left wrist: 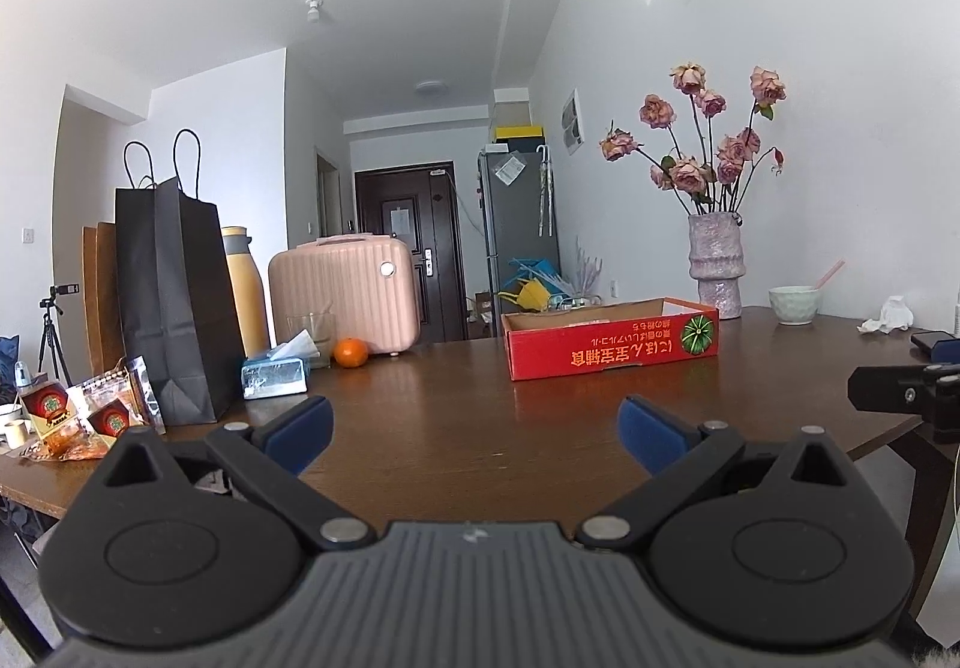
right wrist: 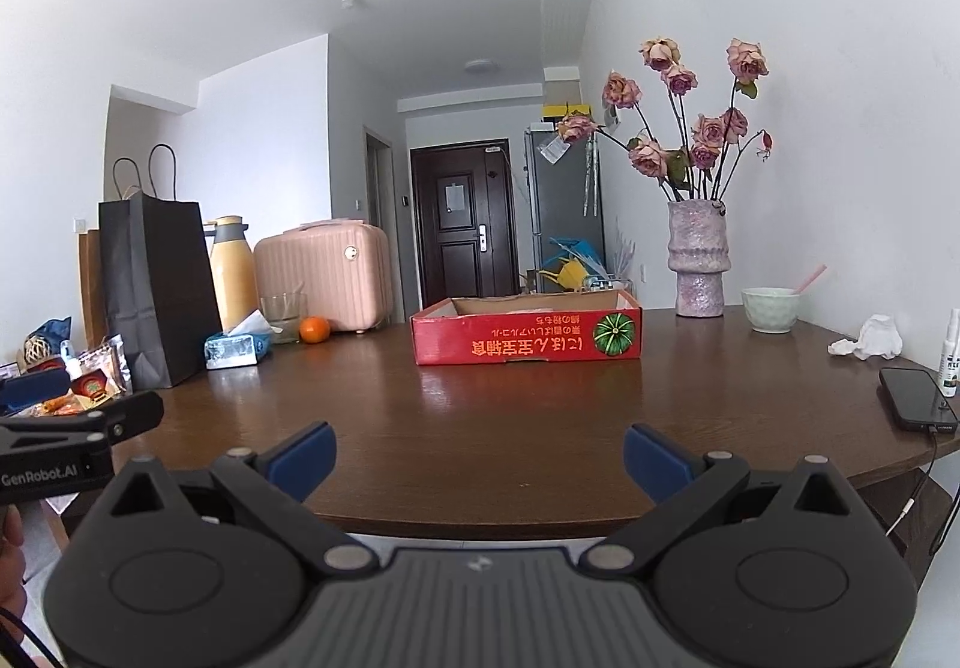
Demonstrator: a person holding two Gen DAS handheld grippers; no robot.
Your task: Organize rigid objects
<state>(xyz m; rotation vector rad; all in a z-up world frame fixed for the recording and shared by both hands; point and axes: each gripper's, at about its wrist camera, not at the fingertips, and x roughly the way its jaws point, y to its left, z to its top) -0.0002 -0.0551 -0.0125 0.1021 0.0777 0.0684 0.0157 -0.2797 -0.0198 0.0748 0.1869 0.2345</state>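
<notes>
Both grippers hang low at the near edge of the brown tabletop (right wrist: pixel 510 428), side by side and aimed across it, which gives each camera a level look at everything that might need sorting. The left gripper (left wrist: pixel 474 431) has its blue fingers (left wrist: pixel 303 431) spread wide with nothing between them; the right gripper (right wrist: pixel 477 455) is likewise released and empty.

The shallow red cardboard box (right wrist: pixel 527 341) sits well back at the middle of the tabletop, its open top up, a likely place to gather things; from this low angle its contents are hidden behind the front wall. The rigid items stand apart from it: a yellow flask (left wrist: pixel 245 287), a glass (left wrist: pixel 312 335) and an orange (left wrist: pixel 350 352) clustered at the far left beside the black paper bag (left wrist: pixel 171 302), a pale bowl (right wrist: pixel 771 308) and the vase of roses (right wrist: pixel 699 260) to the right, and a phone (right wrist: pixel 915 398) lying on its cable near the right edge.

This spread would fit either items waiting to be gathered or items already set in their places, and the pictures do not settle which
</notes>
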